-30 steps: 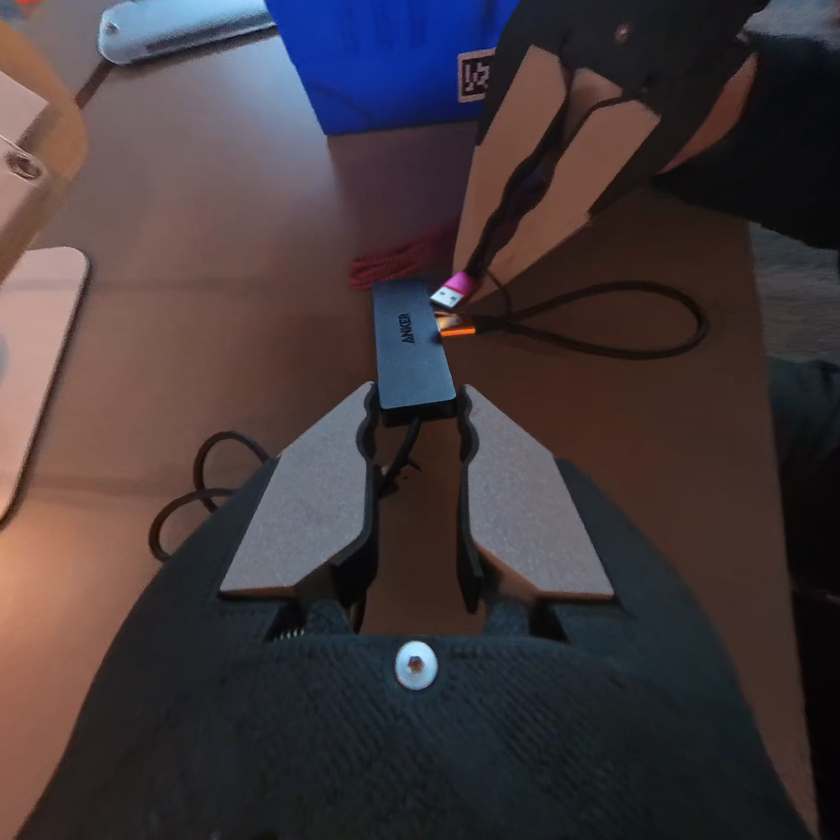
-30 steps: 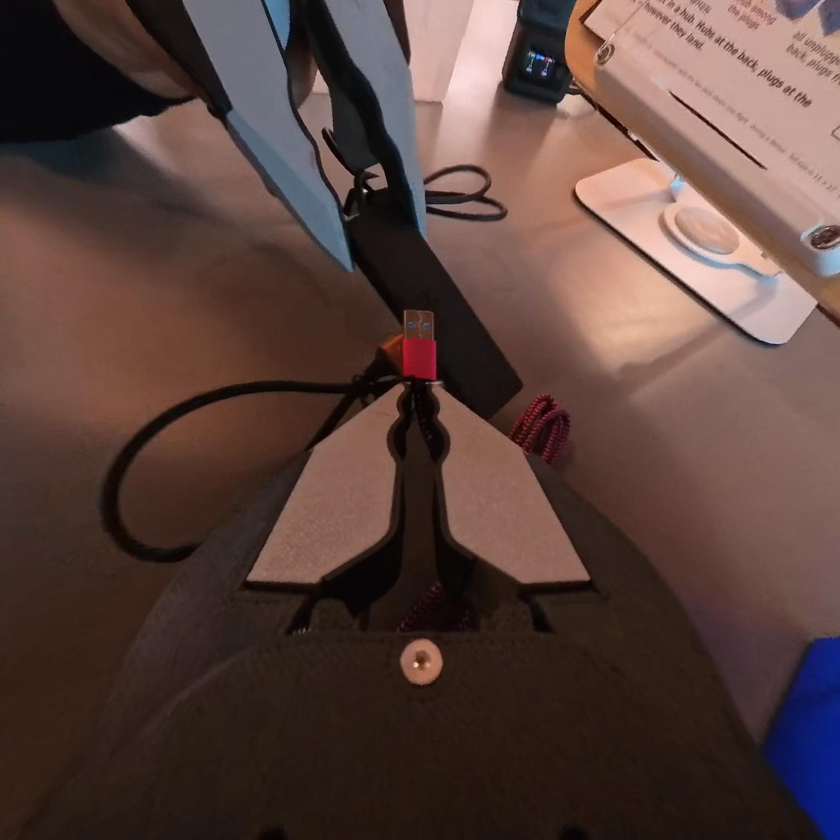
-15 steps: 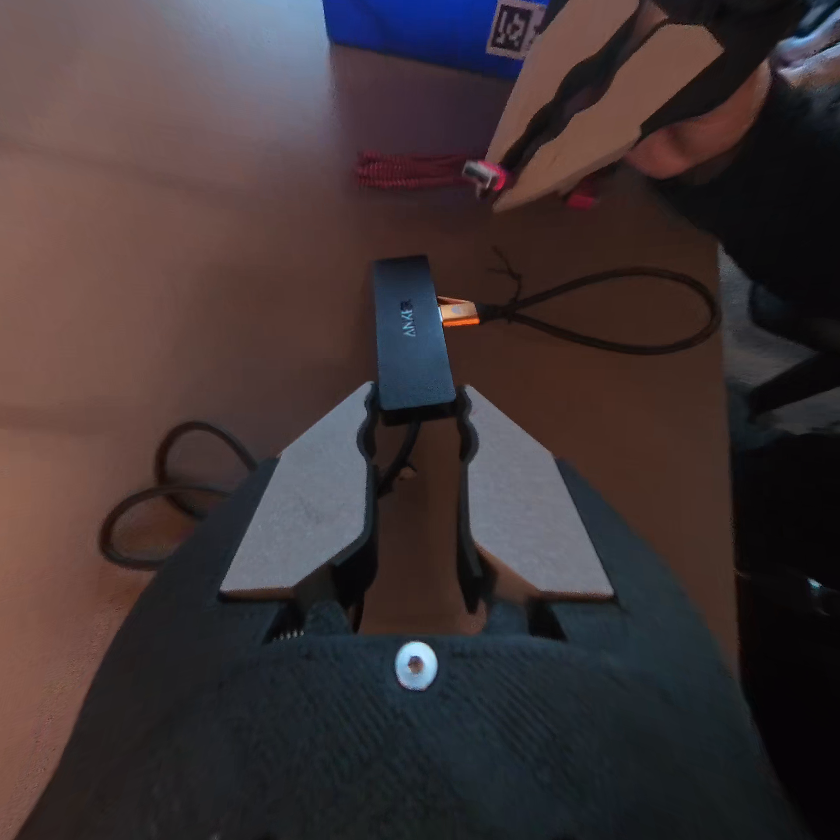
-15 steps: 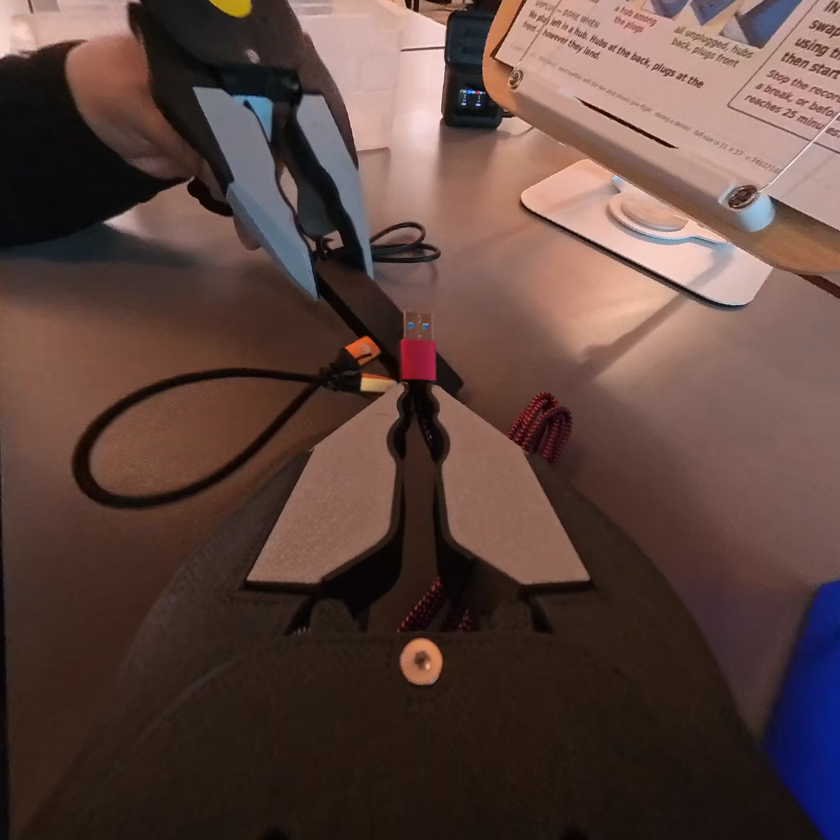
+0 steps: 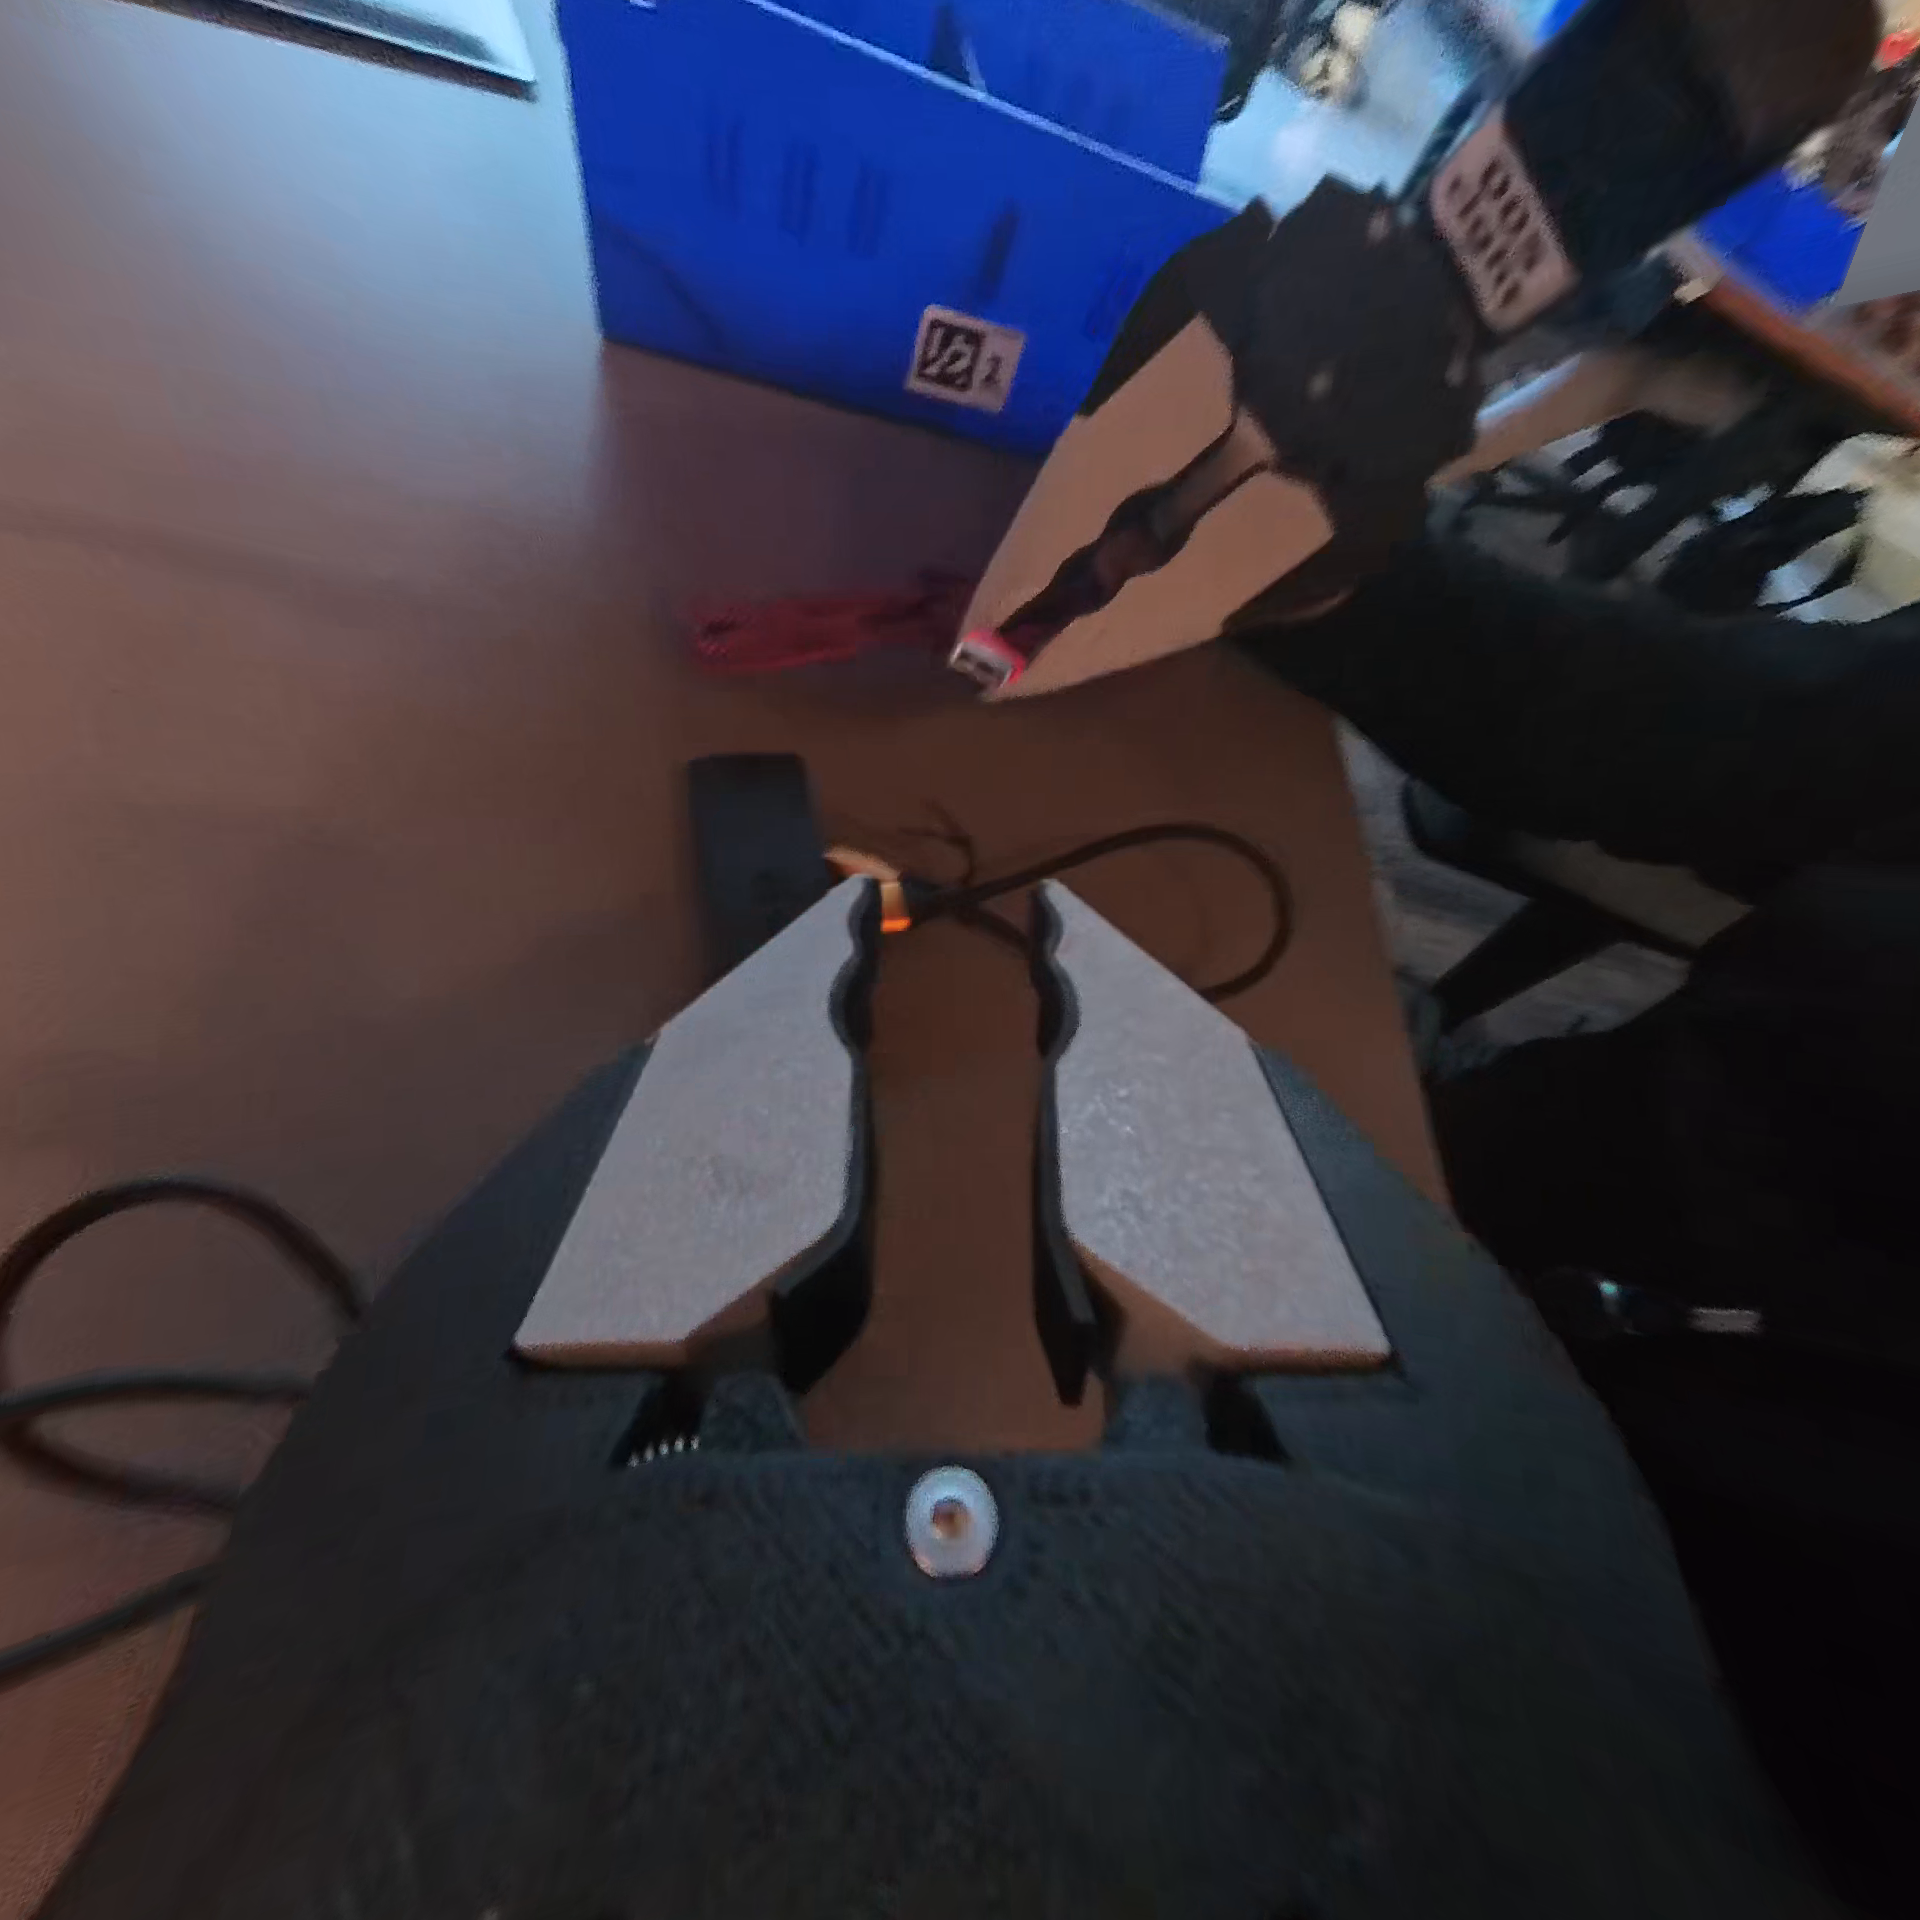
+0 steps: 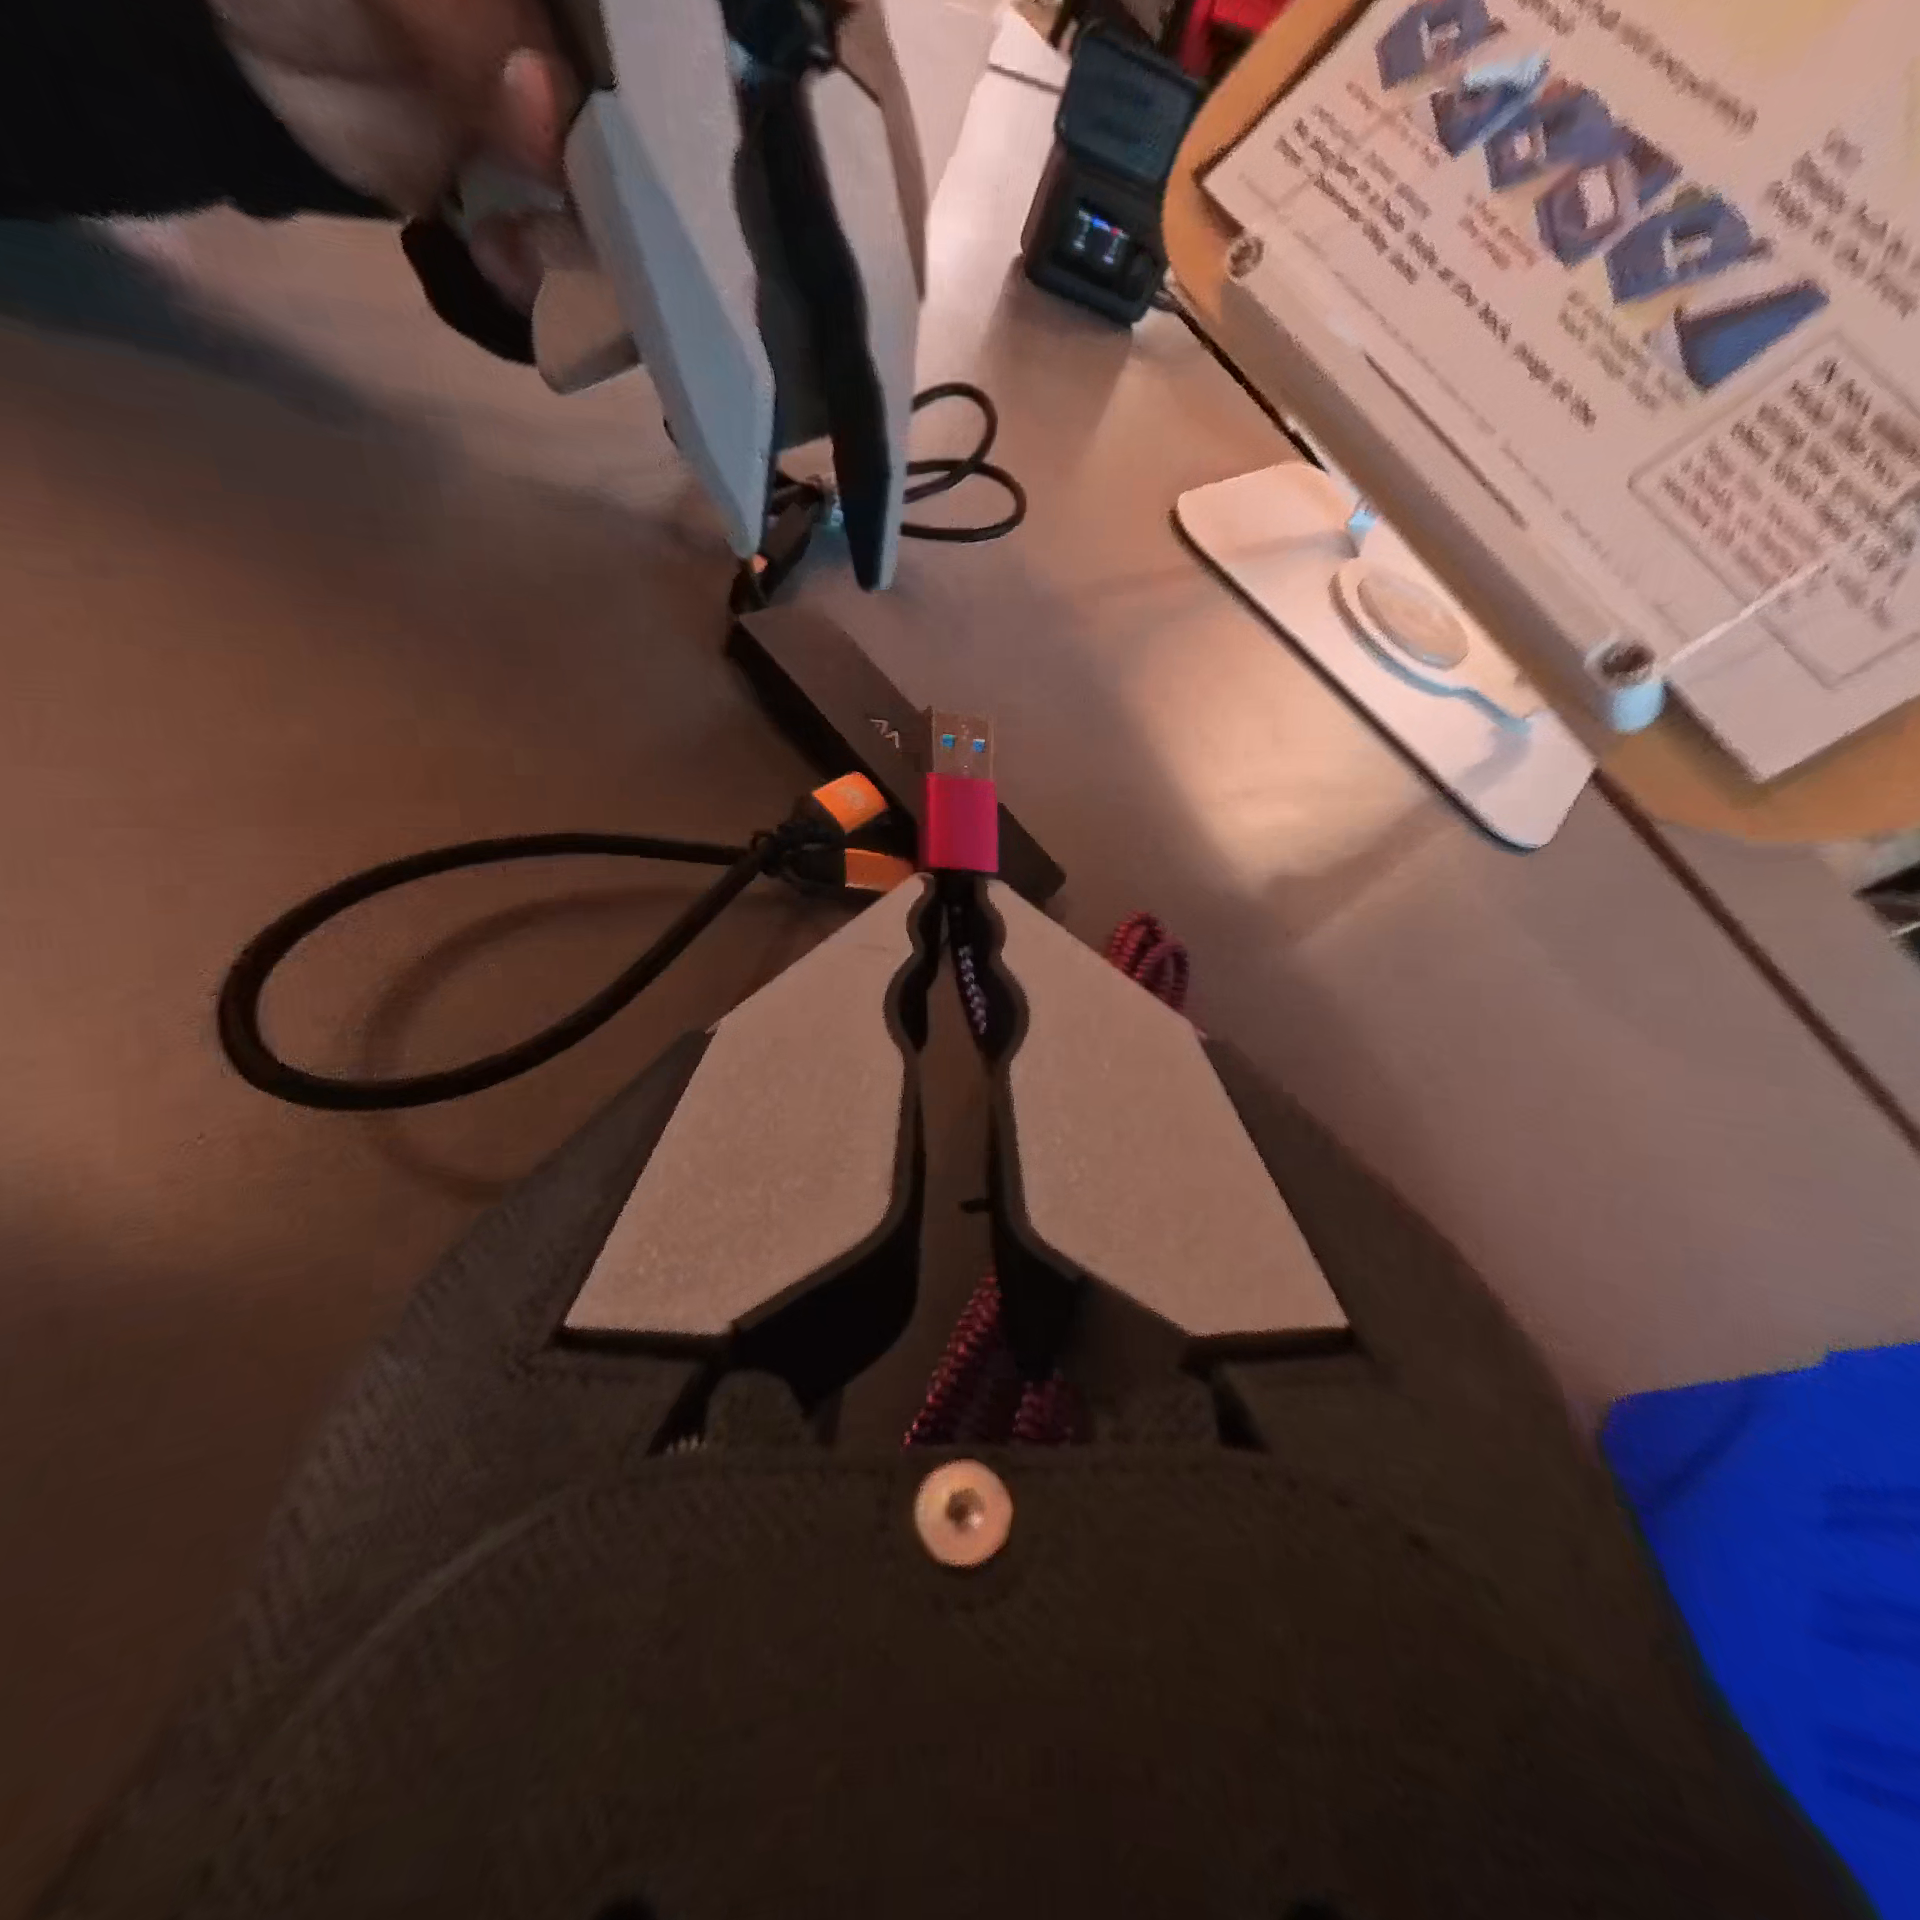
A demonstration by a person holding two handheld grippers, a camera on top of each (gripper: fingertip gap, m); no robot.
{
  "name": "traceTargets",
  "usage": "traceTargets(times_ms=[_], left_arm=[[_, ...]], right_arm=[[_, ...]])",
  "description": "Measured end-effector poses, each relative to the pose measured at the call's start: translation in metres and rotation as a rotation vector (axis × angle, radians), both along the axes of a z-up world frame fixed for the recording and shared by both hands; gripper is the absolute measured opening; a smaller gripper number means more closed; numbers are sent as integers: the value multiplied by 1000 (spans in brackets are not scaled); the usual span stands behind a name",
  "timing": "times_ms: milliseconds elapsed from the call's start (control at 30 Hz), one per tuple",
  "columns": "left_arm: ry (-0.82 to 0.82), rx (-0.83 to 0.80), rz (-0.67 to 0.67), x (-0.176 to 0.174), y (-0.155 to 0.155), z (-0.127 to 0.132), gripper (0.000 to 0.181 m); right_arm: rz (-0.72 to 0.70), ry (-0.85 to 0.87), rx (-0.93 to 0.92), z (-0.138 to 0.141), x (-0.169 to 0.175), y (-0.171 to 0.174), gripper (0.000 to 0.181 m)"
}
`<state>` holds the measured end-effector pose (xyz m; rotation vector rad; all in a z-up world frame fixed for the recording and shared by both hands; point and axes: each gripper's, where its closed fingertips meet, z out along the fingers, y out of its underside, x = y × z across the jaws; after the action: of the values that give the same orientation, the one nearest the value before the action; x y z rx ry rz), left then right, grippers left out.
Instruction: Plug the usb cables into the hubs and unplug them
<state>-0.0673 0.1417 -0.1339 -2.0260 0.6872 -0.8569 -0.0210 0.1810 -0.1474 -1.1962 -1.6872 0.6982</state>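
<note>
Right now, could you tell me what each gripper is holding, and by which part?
Right gripper pinches the red USB cable just behind its plug. Left gripper is open, holding nothing.

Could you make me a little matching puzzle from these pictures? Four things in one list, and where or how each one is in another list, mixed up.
Things:
1. red plug
2. orange plug
3. left gripper
4. blue box

States:
A. open, holding nothing
B. against the side of the black hub, on a looped black cable
C. pinched in the right gripper, metal tip pointing forward
D. standing on the table beyond the hub

Pairs: 1-C, 2-B, 3-A, 4-D
</note>
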Motion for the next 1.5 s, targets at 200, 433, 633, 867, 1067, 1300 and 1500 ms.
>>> traceTargets(times_ms=[200, 433, 633, 867, 1067, 1300, 1500], left_arm=[[-36, 46, -46, 34, 1, 6, 27], [-132, -31, -1, 33, 5, 8, 22], [-121, -29, -46, 36, 0, 6, 18], [339, 305, -54, 26, 1, -5, 35], [553, 649, -49, 43, 0, 9, 22], [684, 781, 11, 37, 3, 16, 14], [718, 845, 62, 29, 7, 22, 24]], right_arm=[[-22, 44, 294, 9, -11, -11, 2], [-56, 36, 601, 13, -18, -19, 2], [-6, -4, 672, 2, -24, -30, 1], [71, 18, 57, 7, -12, -28, 3], [167, 70, -359, 23, 1, -30, 3], [198, 50, -434, 21, 3, -33, 3], [165, 81, -430, 25, 4, -25, 2]])
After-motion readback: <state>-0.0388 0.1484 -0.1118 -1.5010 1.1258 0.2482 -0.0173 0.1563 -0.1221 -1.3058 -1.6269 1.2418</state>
